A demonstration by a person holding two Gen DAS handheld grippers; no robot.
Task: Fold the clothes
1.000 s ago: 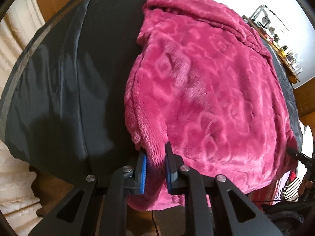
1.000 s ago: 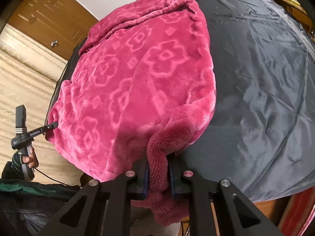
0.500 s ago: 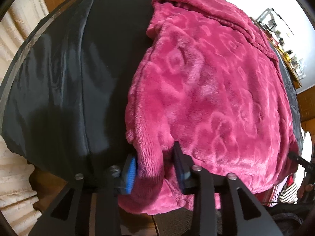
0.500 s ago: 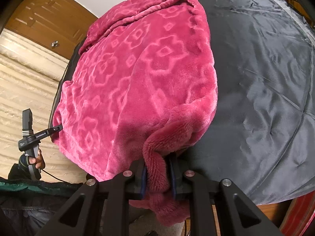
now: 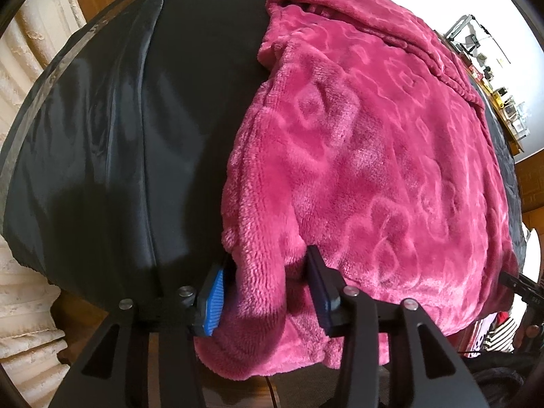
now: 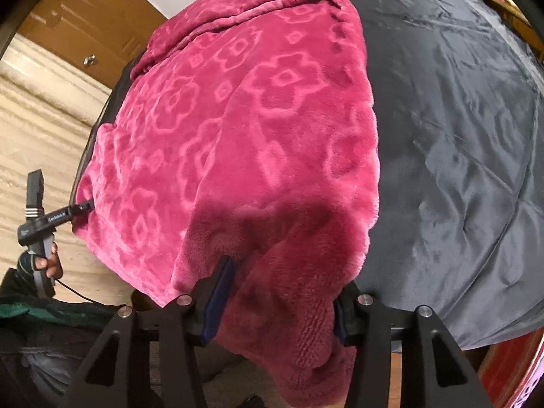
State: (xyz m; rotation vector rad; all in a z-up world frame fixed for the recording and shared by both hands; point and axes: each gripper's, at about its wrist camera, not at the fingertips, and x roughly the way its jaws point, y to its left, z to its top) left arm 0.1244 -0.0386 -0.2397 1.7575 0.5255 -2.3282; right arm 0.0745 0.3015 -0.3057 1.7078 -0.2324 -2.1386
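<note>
On black satin sheet (image 5: 112, 142) | plush embossed magenta garment (image 5: 374, 156) | rounded hem

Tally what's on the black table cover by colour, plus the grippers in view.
Pink fleece garment: 1
Black cover: 1
Grippers: 2, the left gripper and the right gripper, with fleece between their jaws
Total: 4

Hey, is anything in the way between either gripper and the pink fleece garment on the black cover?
Nothing visible. The pink fleece garment hem hangs right between the jaws of the left gripper and the right gripper, whose jaws are opening; the black cover beside it is bare.
</note>
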